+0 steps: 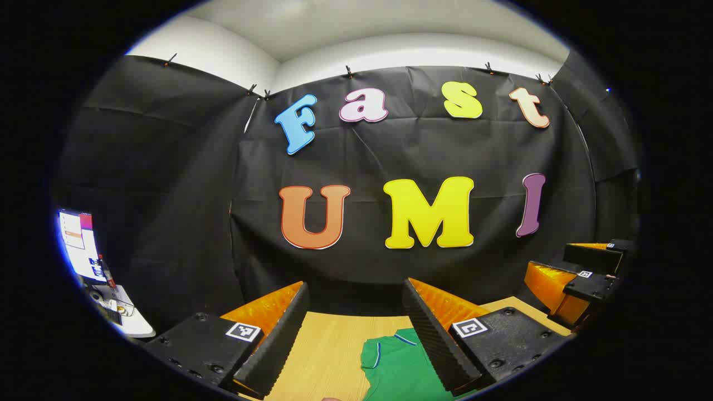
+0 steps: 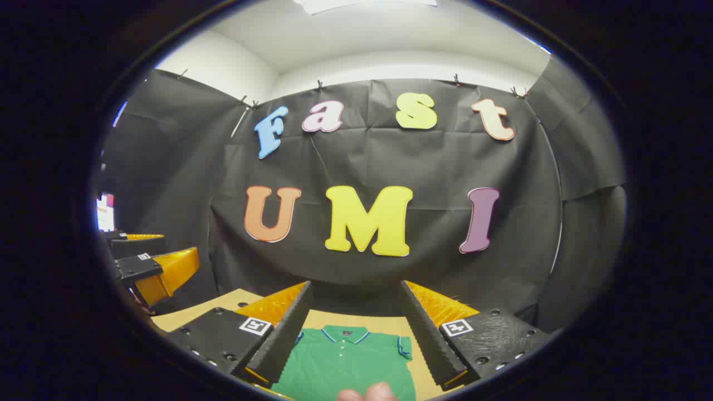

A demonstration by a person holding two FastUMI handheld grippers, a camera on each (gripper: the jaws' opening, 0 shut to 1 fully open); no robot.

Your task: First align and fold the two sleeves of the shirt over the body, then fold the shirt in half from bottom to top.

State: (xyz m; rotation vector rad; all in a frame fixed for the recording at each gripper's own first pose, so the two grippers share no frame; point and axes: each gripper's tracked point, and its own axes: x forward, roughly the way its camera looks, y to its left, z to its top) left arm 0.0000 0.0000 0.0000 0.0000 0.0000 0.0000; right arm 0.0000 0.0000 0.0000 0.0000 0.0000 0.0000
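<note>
Right gripper view first: the right gripper (image 2: 353, 317) is held above the table (image 2: 178, 317) with its fingers (image 2: 281, 337) spread wide and nothing between them; inner faces ribbed, outer shells a glossy ridged plastic, flat blocks behind carrying small square markers. Past the tips lies the shirt (image 2: 345, 362), a green polo spread flat on its back, collar (image 2: 346, 333) toward the far wall, a short buttoned placket below it, striped trim on collar and on the sleeve (image 2: 404, 348) cuff at the right side. A fingertip (image 2: 367, 392) of the person shows at the bottom edge. Left gripper view: the left gripper (image 1: 353, 320) likewise stands open and empty, off to the shirt's side, with one sleeve and a bit of collar between its fingers. The other gripper appears at the far right edge of this view, also held up off the table. Table is pale wood grain, smooth, probably a bit slick under cloth. Judgement on handling: the shirt looks like light knit, limp, no stiffness except the collar; it should drape and drag instead of lifting as a sheet. Best hold seems the sleeve cuff or hem, pinching a single layer at the edge, each gripper taking its own side. Neither sleeve is folded over yet; bottom hem is out of sight.
</note>
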